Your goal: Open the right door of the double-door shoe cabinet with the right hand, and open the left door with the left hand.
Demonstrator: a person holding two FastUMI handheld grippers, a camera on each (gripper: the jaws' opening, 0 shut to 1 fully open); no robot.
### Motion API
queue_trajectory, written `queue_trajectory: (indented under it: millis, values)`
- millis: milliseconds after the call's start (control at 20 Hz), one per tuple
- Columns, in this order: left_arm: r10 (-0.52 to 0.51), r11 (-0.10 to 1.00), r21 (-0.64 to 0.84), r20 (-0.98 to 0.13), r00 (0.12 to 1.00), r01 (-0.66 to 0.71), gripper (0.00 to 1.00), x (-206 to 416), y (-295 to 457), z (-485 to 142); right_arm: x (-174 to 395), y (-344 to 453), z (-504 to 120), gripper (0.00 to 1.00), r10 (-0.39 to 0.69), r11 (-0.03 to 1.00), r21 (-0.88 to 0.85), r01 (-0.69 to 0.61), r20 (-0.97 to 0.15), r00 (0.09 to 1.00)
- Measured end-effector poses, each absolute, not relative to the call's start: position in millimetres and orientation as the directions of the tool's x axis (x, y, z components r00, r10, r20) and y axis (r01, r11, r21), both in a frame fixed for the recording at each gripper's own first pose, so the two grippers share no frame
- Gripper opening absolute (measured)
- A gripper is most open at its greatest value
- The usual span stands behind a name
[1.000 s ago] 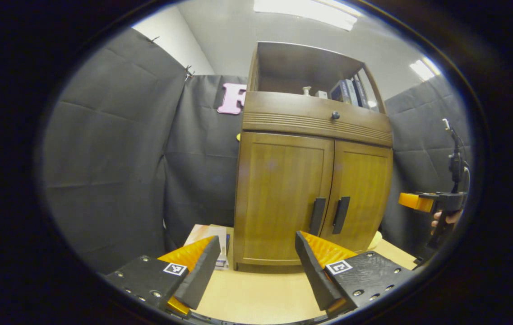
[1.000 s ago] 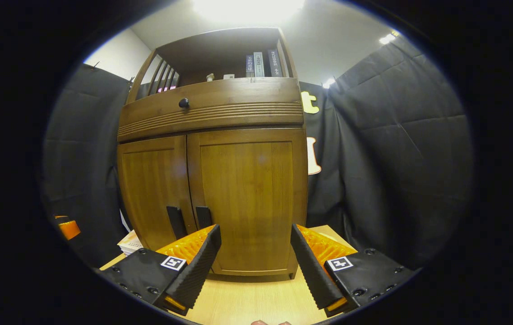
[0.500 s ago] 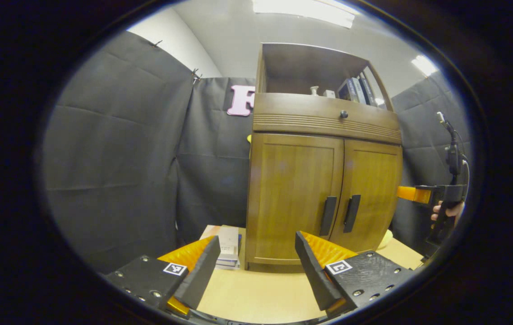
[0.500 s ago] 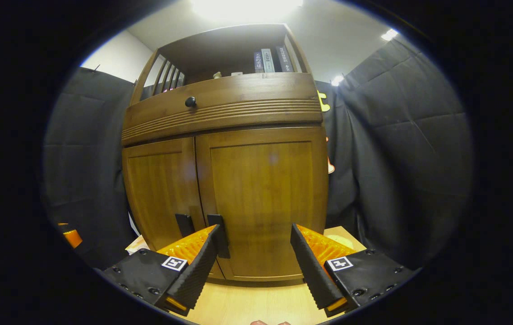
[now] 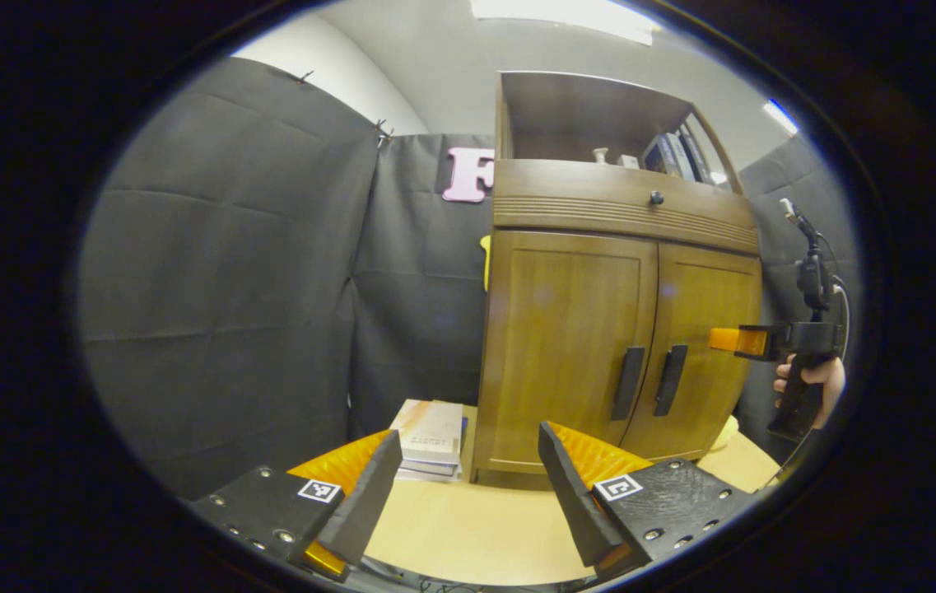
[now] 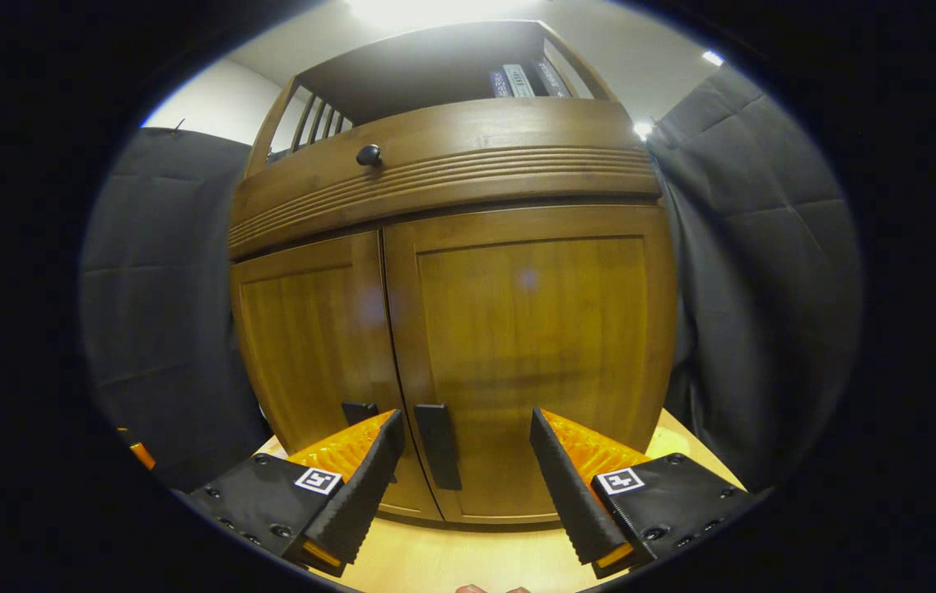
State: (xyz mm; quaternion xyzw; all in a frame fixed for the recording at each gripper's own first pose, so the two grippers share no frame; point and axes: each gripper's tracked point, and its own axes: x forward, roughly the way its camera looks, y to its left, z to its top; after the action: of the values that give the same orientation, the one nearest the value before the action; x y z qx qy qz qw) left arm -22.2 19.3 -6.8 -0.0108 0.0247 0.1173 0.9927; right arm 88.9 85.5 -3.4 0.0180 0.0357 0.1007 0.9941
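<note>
**Shoe cabinet doors both shut, right gripper lined up on its handle**

Shoe cabinet point(image 6: 451, 329) stands on the pale wooden table point(image 5: 468, 535), and every place below is given from it. Its right door point(image 6: 542, 346) and left door point(image 5: 566, 346) are both closed, their two dark vertical handles side by side at the centre seam.

The right gripper point(image 6: 466, 461) sits close in front of the cabinet with its fingers spread wide, empty, and the right door's handle point(image 6: 438, 446) lies between them, nearer the left finger. That wide spread seems chosen so the jaws can pass around the handle before closing. From the left gripper view it reaches in from the cabinet's right side, held by a hand point(image 5: 813, 379).

The left gripper point(image 5: 468, 486) waits well back from the cabinet's front, also wide and empty, probably leaving room for the right door to swing first. A stack of books point(image 5: 430, 436) lies just beside the cabinet's left side.
</note>
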Motion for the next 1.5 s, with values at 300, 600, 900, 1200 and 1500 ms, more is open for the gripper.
queue_trajectory:
  millis: [300, 600, 900, 1200, 1500]
  values:
    - [0.302, 0.953, -0.014, -0.071, 0.951, -0.304, 0.96, -19, 31, -15, 120, 103, -24, 0.97, 0.237, 0.972, 0.028, -0.235, -0.119, 0.964]
    - [0.332, 0.942, -0.024, -0.108, 0.937, -0.336, 0.96, -18, 32, -18, 148, 114, -48, 0.97, 0.234, 0.972, 0.006, -0.236, -0.168, 0.958]
    - [0.349, 0.935, -0.022, -0.123, 0.929, -0.354, 0.96, -15, 21, -19, 165, 121, -61, 0.96, 0.212, 0.975, -0.021, -0.221, -0.195, 0.958]
    - [0.359, 0.931, -0.020, -0.140, 0.923, -0.365, 0.96, -22, 21, -20, 173, 128, -70, 0.71, 0.190, 0.980, -0.022, -0.200, -0.221, 0.957]
    - [0.354, 0.930, -0.044, -0.154, 0.923, -0.364, 0.96, -31, 19, -18, 177, 133, -68, 0.35, 0.175, 0.983, -0.016, -0.183, -0.223, 0.959]
